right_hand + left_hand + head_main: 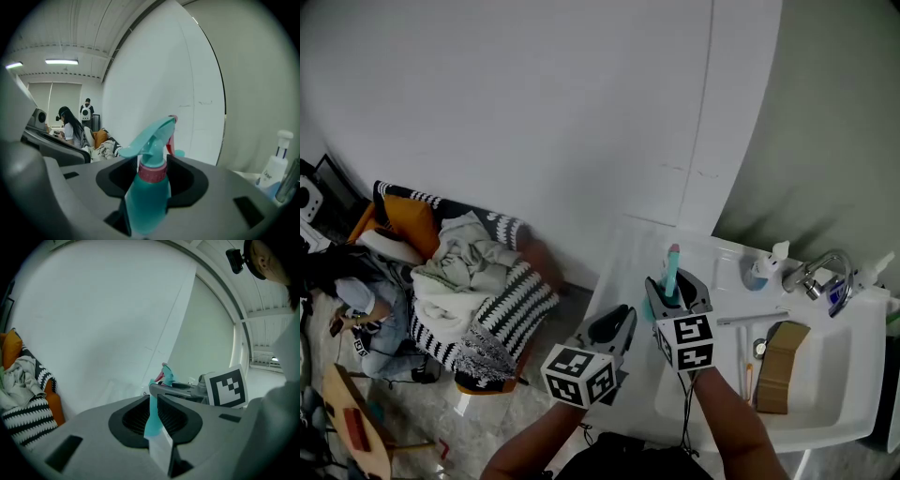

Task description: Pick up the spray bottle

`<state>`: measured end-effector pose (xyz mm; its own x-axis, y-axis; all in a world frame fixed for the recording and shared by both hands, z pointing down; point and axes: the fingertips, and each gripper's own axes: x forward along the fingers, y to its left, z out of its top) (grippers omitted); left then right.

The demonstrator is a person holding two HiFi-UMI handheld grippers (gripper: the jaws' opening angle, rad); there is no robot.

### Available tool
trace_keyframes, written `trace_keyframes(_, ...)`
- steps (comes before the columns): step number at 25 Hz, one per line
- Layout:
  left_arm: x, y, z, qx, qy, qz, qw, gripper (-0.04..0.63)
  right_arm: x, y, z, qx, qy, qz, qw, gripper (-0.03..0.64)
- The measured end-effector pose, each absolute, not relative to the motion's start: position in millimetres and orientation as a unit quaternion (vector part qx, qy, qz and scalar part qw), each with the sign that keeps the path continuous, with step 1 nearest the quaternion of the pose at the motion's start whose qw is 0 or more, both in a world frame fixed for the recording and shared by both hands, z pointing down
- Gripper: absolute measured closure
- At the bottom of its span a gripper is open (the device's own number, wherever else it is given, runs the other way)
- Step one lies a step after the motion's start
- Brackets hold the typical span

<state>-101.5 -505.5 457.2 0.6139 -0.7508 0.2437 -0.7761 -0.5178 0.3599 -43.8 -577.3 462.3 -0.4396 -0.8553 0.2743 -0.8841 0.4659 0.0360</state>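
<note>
A teal spray bottle (672, 267) with a pink collar and trigger stands upright between the jaws of my right gripper (673, 292), over the white counter left of the sink. In the right gripper view the bottle (150, 197) fills the gap and both jaws of that gripper (152, 164) close against its shoulder. My left gripper (619, 319) hovers just left of it with its jaws nearly together. In the left gripper view a thin teal and white sliver shows in that gripper's (153, 401) slit. I cannot tell whether it is pinched or seen through. The bottle's head (167, 375) rises beyond.
A white sink (825, 412) lies to the right, with a chrome faucet (820, 272), a white pump bottle (759, 272) and a brown cardboard piece (783, 352). A striped seat piled with clothes (464, 272) stands at the left. A white wall rises behind.
</note>
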Motion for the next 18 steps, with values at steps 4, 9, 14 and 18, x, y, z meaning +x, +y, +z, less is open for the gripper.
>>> trace_keyframes(4, -100, -498, 454, 0.871, -0.438, 0.027, 0.222, 0.565, -39, -567, 454, 0.509, -0.851, 0.06, 0.116, 0.43)
trace_keyframes(9, -88, -483, 451, 0.874, -0.431, 0.026, 0.224, 0.565, -28, -548, 446, 0.506, -0.854, 0.063, 0.103, 0.43)
trace_keyframes(14, -72, -462, 444, 0.879, -0.425, 0.027, 0.217, 0.565, -13, -523, 432, 0.503, -0.857, 0.064, 0.089, 0.43)
trace_keyframes(18, -59, -442, 440, 0.879, -0.423, 0.028, 0.217, 0.565, 0, -500, 426, 0.5, -0.859, 0.069, 0.083, 0.43)
